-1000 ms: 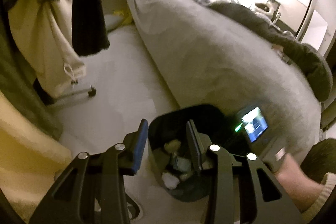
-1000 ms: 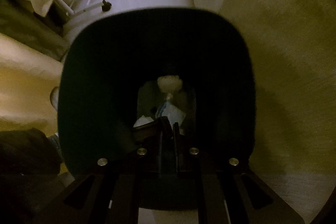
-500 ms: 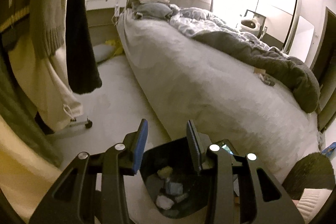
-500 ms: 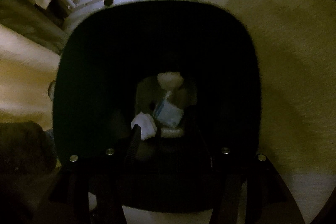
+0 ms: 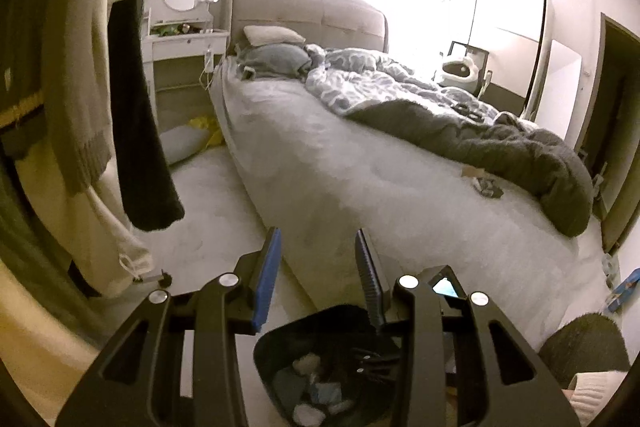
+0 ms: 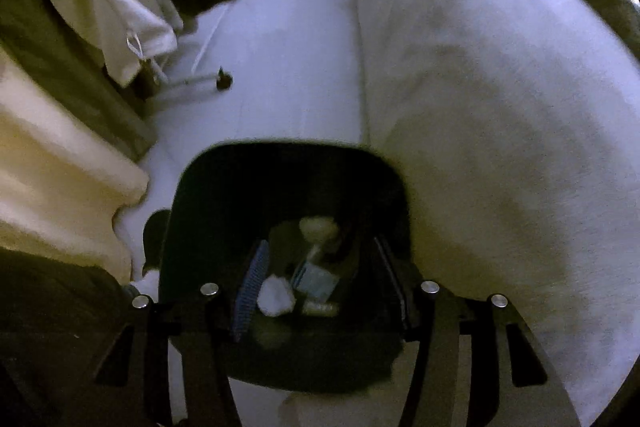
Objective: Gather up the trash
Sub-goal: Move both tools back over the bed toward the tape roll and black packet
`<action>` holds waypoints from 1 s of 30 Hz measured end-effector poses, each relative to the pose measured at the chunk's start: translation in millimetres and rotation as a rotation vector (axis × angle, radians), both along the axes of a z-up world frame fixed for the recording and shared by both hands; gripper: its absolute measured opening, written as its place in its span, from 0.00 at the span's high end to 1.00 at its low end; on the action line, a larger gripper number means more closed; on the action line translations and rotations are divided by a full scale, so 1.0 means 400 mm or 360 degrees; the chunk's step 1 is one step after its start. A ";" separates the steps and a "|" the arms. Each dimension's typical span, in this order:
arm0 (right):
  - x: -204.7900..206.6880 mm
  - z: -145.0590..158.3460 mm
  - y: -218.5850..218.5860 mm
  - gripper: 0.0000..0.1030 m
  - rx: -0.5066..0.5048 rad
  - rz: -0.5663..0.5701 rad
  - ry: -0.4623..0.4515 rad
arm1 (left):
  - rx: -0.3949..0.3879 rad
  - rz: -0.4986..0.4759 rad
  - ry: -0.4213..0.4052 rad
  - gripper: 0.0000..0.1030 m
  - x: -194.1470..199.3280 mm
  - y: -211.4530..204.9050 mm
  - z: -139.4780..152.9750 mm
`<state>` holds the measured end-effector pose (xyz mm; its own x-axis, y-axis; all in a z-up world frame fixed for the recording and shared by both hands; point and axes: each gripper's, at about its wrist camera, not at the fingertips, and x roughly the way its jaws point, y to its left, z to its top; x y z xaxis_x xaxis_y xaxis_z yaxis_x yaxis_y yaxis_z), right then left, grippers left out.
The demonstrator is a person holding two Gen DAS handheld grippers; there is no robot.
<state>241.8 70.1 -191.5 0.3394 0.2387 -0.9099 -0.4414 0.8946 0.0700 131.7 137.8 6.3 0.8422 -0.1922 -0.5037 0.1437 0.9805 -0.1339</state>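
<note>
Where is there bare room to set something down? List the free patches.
Free: the floor strip between the bed and the hanging clothes; the bed's top between its near edge and the dark blanket. Crowded: the bin, holding trash, and the scraps beside the blanket.

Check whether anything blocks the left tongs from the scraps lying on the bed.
Nothing visible does. The left tongs are open and empty, and only bare grey bed cover lies between them and the scraps, which rest beside the dark blanket.

Unmade bed [image 5: 360, 147], pale floor [image 5: 212, 203], bright window [image 5: 508, 39]
</note>
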 end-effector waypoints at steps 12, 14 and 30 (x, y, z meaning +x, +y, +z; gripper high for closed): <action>0.046 0.168 -0.157 0.39 0.0090 -0.0090 -0.0302 | -0.0009 -0.0078 -0.0093 0.60 0.051 -0.098 0.063; 0.049 0.188 -0.189 0.37 0.0093 -0.0104 -0.0339 | -0.0003 -0.0086 -0.0091 0.59 0.066 -0.116 0.063; 0.113 0.296 -0.429 0.20 0.0191 -0.0283 -0.0561 | 0.0046 -0.0170 -0.0026 0.34 0.198 -0.273 0.017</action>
